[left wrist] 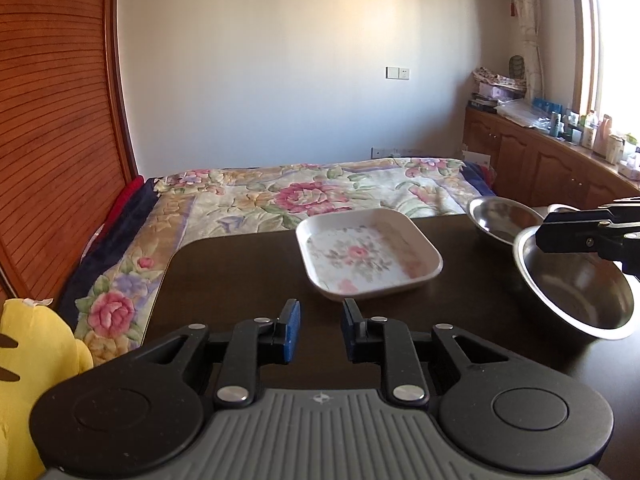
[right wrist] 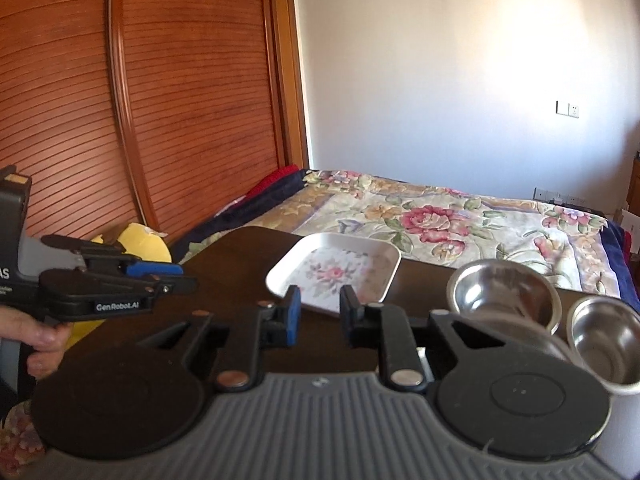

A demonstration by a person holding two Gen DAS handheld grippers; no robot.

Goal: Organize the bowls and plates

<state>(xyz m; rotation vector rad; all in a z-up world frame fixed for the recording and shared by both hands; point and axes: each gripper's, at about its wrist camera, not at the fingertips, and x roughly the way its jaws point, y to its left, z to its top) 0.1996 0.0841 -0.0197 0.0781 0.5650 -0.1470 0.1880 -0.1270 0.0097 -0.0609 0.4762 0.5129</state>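
Left gripper (left wrist: 320, 320) first: its blue-padded fingers stand a narrow gap apart with nothing between them, released, hanging over the bare dark table (left wrist: 240, 280). Just past those fingertips sits the square plate (left wrist: 370, 258), white with a pink flower print in its well, lying flat near the table's far edge. Over to the right gripper (right wrist: 320, 308): same story, jaws slightly parted and empty, and from its own camera that same square plate shows just beyond the tips. To the right of the plate, the metal ware: a large steel bowl (left wrist: 580, 280) near the table's right side, and behind it a smaller steel bowl (left wrist: 500, 216) toward the far edge, the two rims close together, though I can't tell whether they touch. In the left wrist view the right gripper reaches in from the right edge, above the rim of the large bowl, apart from it. In the right wrist view a hand (right wrist: 38, 334) wraps the left gripper's handle at the left edge. Beyond the table lies a bed with a floral quilt (left wrist: 304, 196), a slatted wooden wardrobe (left wrist: 52, 120) to the left, and a yellow plush toy (left wrist: 32, 360) beside the table's near left corner.
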